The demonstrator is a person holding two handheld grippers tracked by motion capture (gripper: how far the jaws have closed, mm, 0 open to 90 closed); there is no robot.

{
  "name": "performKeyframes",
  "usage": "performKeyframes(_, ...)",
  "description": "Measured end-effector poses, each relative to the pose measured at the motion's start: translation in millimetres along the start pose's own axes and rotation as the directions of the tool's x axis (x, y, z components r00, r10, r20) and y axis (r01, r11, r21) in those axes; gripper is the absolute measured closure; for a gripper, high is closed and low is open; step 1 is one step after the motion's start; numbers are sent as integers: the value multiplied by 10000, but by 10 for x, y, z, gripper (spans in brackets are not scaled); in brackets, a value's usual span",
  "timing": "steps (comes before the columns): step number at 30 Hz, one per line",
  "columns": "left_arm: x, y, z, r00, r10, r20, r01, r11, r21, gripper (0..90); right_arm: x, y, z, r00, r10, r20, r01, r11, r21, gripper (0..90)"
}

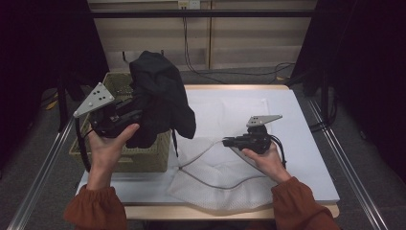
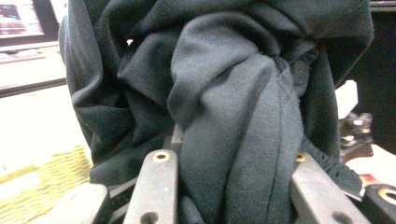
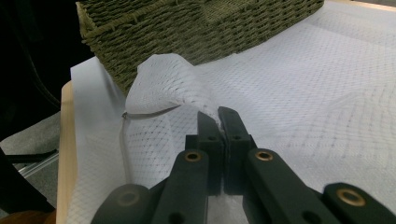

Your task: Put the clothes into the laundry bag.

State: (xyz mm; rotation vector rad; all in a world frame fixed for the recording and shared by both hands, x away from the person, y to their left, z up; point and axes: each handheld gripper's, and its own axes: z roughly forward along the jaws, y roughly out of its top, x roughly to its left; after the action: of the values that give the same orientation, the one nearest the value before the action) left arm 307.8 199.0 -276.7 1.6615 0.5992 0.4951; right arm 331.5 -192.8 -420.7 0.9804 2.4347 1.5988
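A black garment (image 1: 160, 96) hangs bunched above the woven basket (image 1: 143, 158), its lower folds trailing into the basket. My left gripper (image 1: 139, 112) is shut on it; in the left gripper view the dark cloth (image 2: 224, 93) is pinched between the two jaws of my left gripper (image 2: 229, 161). A white mesh laundry bag (image 1: 215, 184) lies flat on the table's front half, a grey zipper line (image 1: 203, 179) along its opening. My right gripper (image 1: 225, 142) lies low on the table, shut on a raised edge of the mesh bag (image 3: 173, 88), as the right gripper (image 3: 218, 119) view shows.
The basket (image 3: 187, 28) stands at the table's left edge, close to the bag's opening. A white table cover (image 1: 287, 120) spreads to the back and right. Metal rails (image 1: 349, 163) run along both sides of the table, and cables lie on the floor behind.
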Motion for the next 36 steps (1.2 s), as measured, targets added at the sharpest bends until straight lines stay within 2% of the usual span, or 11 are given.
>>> performKeyframes(4,-67,-22,76,9994,33,334,-32,10000,-16,700,-6,-1,5,10000,17,-10,-17,10000,16,886)
performKeyframes(8,-158,-13,113,9976,276,638,-288,9994,169,700,1,7,6,10000,21,-39,-21,10000,9,886)
performKeyframes(14,-264,-25,167,9958,370,842,-405,9984,403,700,-4,11,7,10000,12,-62,-12,10000,34,886)
performKeyframes(16,-313,-24,176,9944,526,916,-580,9966,577,700,-1,18,1,10000,59,-46,-60,10000,-11,886)
performKeyframes(17,-343,-27,181,9948,428,927,-486,9969,611,700,-2,22,-2,10000,52,-30,-52,10000,-18,886)
performKeyframes(24,-497,-31,213,9890,660,1322,-769,9939,790,700,2,43,-20,10000,42,-43,-43,9999,-117,886)
performKeyframes(33,-620,-176,307,9826,722,1710,-921,9895,1115,698,-11,53,-26,9999,103,-80,-104,9998,-142,886)
performKeyframes(35,-636,-211,328,9802,810,1807,-1060,9854,1332,698,-16,53,-25,9999,112,-71,-113,9998,-134,886)
performKeyframes(36,-645,-232,335,9812,855,1731,-1104,9840,1398,697,-17,52,-25,9999,137,-71,-138,9998,-129,885)
